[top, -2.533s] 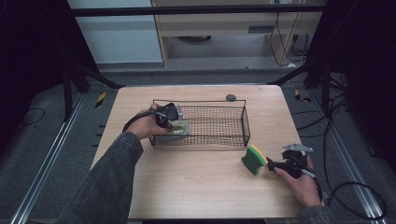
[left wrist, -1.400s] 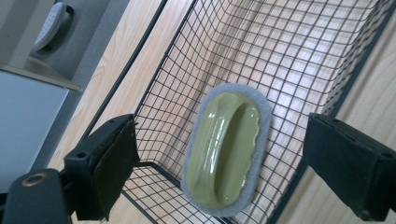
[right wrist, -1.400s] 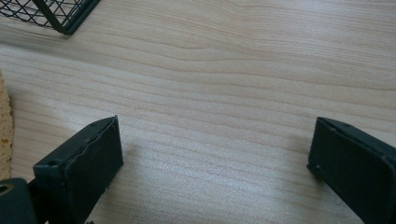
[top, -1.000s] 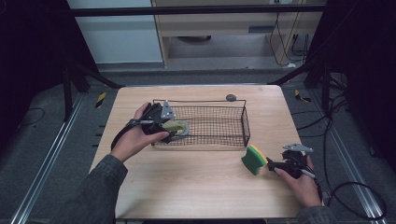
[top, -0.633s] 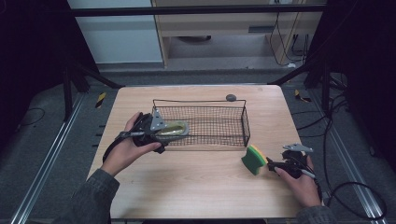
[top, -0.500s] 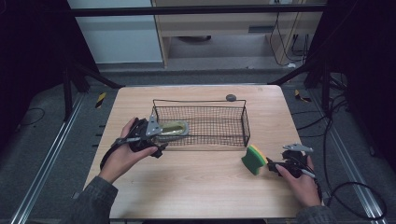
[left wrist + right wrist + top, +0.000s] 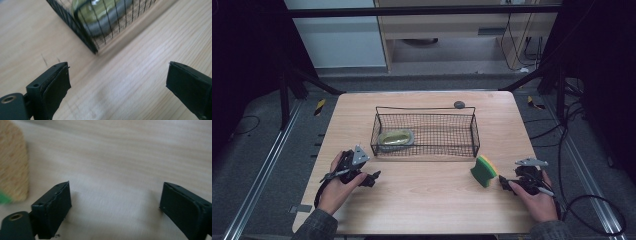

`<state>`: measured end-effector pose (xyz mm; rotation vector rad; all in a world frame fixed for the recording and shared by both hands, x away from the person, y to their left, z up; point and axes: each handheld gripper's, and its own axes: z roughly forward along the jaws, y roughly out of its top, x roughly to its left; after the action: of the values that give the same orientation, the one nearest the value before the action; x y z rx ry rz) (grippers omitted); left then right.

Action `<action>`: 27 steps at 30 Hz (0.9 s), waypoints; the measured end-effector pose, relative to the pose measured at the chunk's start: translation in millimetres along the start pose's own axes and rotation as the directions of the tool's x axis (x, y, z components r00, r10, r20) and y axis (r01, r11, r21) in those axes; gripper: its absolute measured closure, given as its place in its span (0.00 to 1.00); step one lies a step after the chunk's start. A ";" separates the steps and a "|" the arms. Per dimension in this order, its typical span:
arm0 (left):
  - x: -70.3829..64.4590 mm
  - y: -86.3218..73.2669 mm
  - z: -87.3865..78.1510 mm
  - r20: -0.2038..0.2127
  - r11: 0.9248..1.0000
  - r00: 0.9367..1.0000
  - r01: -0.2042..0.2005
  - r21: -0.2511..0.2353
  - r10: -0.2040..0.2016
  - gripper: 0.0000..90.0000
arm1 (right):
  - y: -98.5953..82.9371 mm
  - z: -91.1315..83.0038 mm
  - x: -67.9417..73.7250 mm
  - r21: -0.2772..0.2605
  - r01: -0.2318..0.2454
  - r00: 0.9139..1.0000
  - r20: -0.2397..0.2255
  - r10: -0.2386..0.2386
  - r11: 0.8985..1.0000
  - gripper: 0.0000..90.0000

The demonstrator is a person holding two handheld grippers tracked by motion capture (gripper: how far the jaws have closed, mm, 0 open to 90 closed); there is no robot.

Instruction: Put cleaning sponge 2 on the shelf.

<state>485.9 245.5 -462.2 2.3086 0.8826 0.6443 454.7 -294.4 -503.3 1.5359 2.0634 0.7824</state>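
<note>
A black wire basket [image 7: 424, 132] stands mid-table, with a green-yellow bowl [image 7: 396, 138] lying in its left end. The bowl [image 7: 105, 15] shows through the mesh in the left gripper view, beyond the basket's corner [image 7: 93, 48]. My left gripper [image 7: 373, 178] rests on the table in front of the basket's left corner, open and holding nothing [image 7: 117, 82]. A yellow and green sponge [image 7: 484, 170] stands on edge at the front right. My right gripper [image 7: 503, 182] sits just right of it, open and apart from the sponge [image 7: 12, 165], its jaws over bare wood [image 7: 115, 202].
A small dark round object [image 7: 459, 104] lies at the table's far edge behind the basket. The wooden table [image 7: 427, 210] has free room along the front between the two hands. Cables trail from both grippers off the table's sides.
My left gripper has let go of the bowl in the basket, drawn back out over the left end and come down to the table in front. The right gripper has stayed put.
</note>
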 end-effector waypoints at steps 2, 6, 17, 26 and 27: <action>1.7 -9.0 8.0 0.008 0.999 1.000 0.028 0.031 -0.028 0.05 | -3.5 -10.1 5.2 0.018 0.005 1.000 -0.026 -0.004 1.000 0.17; 3.7 -11.2 11.3 0.007 0.999 0.999 0.045 0.027 -0.045 0.05 | -6.3 -25.4 12.6 0.008 0.020 0.999 -0.040 -0.020 1.000 0.22; -0.5 -17.3 25.4 -0.021 0.986 0.986 0.167 0.018 -0.166 0.07 | 2.0 -45.8 44.9 0.111 0.107 0.984 -0.156 -0.089 0.988 0.15; 0.2 -21.6 34.7 0.033 0.977 0.977 0.209 0.036 -0.210 0.04 | 31.4 -52.3 64.5 0.162 0.186 0.975 -0.155 -0.161 0.969 0.20; 0.8 -22.4 35.3 0.037 0.976 0.976 0.214 0.032 -0.215 0.03 | 34.8 -53.2 65.6 0.165 0.196 0.974 -0.149 -0.173 0.967 0.21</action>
<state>498.3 247.8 -502.1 2.2021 1.1089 0.4937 426.2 -233.0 -441.8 1.3863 2.3923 0.6603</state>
